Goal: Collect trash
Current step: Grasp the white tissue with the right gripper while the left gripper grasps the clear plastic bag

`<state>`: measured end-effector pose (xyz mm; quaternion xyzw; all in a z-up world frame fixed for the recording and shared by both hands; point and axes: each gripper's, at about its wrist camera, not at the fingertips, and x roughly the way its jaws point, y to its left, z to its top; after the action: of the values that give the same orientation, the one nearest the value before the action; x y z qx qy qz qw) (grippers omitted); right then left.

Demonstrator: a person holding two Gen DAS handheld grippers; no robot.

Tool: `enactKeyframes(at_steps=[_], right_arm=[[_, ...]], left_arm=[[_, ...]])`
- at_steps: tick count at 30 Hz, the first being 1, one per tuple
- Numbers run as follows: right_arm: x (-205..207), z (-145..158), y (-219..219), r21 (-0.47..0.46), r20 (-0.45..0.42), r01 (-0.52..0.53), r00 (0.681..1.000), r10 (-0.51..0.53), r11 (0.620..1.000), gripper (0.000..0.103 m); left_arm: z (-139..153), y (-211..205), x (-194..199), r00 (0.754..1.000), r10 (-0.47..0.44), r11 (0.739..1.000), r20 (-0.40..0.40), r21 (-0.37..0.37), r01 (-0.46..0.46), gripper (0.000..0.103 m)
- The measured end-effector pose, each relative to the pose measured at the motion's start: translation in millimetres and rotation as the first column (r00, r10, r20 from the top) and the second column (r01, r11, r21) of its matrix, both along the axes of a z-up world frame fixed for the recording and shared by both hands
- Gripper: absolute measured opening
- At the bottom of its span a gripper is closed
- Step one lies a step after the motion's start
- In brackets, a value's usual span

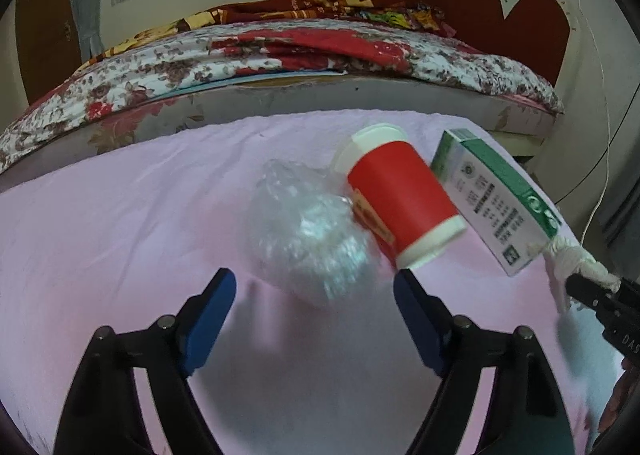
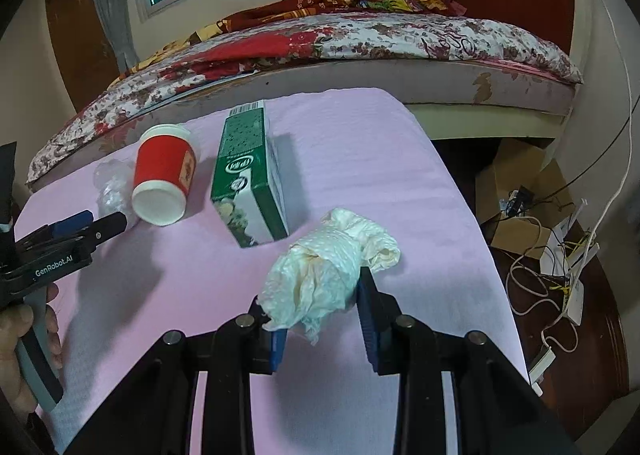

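you see a red cup [image 2: 164,175] with white rim, a green-and-white box [image 2: 250,179], a pink cloth [image 2: 360,143], a floral red-and-white quilt [image 2: 360,35].

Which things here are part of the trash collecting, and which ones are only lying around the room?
For the job:
crumpled tissue, between the right tool's fingers
clear plastic wrap, in front of the open left tool
red paper cup, on its side
green carton

Just lying about:
bed with floral quilt
cardboard box
cables on the floor
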<state>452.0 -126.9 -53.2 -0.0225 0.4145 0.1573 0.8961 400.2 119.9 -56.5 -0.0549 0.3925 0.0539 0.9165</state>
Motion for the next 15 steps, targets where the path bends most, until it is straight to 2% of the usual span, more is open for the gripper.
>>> enactKeyframes(at_steps=[7, 10, 11, 15], right_arm=[[9.7, -0.3, 3.5, -0.004, -0.012, -0.001, 1.000, 0.001, 1.000, 0.034], [9.3, -1.4, 3.7, -0.003, -0.020, -0.002, 1.000, 0.002, 1.000, 0.033], [9.3, -1.5, 3.5, -0.004, -0.022, -0.002, 1.000, 0.002, 1.000, 0.033], [6.1, 0.1, 2.0, -0.001, -0.024, 0.004, 1.000, -0.004, 1.000, 0.033]], left_arm=[[-12.3, 13.7, 17.7, 0.999, -0.045, 0.998, -0.025, -0.049, 0.043, 0.070], [-15.9, 21.5, 25.3, 0.998, -0.054, 0.993, -0.044, -0.107, 0.049, 0.057], [-15.0, 23.3, 25.7, 0.998, -0.053, 0.993, -0.037, -0.109, 0.048, 0.048], [-15.0, 32.7, 21.5, 0.998, -0.051, 0.988, -0.026, -0.148, 0.046, 0.040]])
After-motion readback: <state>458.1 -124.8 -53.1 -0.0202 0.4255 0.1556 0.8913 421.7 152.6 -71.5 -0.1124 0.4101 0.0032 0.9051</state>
